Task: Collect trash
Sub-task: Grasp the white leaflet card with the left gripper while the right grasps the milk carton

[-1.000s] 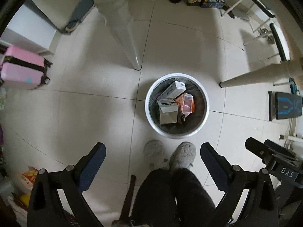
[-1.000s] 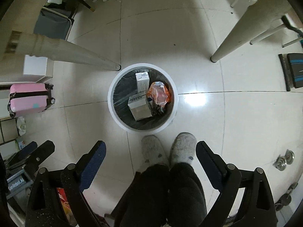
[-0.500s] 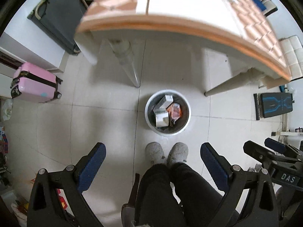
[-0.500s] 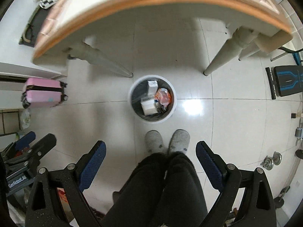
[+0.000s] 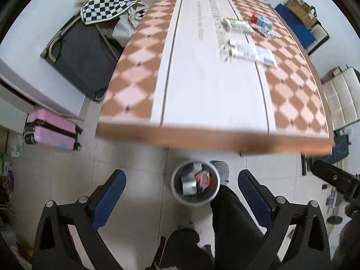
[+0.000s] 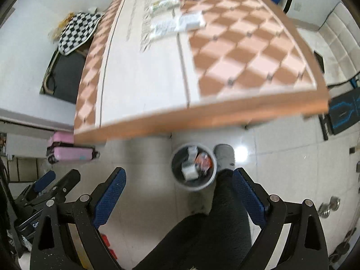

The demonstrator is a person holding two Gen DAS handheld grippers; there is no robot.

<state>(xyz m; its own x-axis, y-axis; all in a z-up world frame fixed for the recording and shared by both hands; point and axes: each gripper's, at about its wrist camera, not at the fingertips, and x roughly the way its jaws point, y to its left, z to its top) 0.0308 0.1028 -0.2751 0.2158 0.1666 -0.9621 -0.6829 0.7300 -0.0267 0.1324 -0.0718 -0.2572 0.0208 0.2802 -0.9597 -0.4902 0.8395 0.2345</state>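
Observation:
A white-rimmed trash bin stands on the floor by the near table edge, holding a white box and an orange wrapper. My left gripper is open and holds nothing, high above the bin. My right gripper is open too, above the same bin. On the checkered table, far side, lie a white box, a red and blue packet and flat white packets. The right wrist view shows the flat packets, blurred.
The person's dark trouser legs and a grey slipper are next to the bin. A pink suitcase stands at the left wall, a checkered cloth over dark luggage behind it. A white sofa and a blue-black mat lie to the right.
Both grippers have risen and tilted up from looking straight down at the bin. The table top and the packets on it have come into view. Both stay open.

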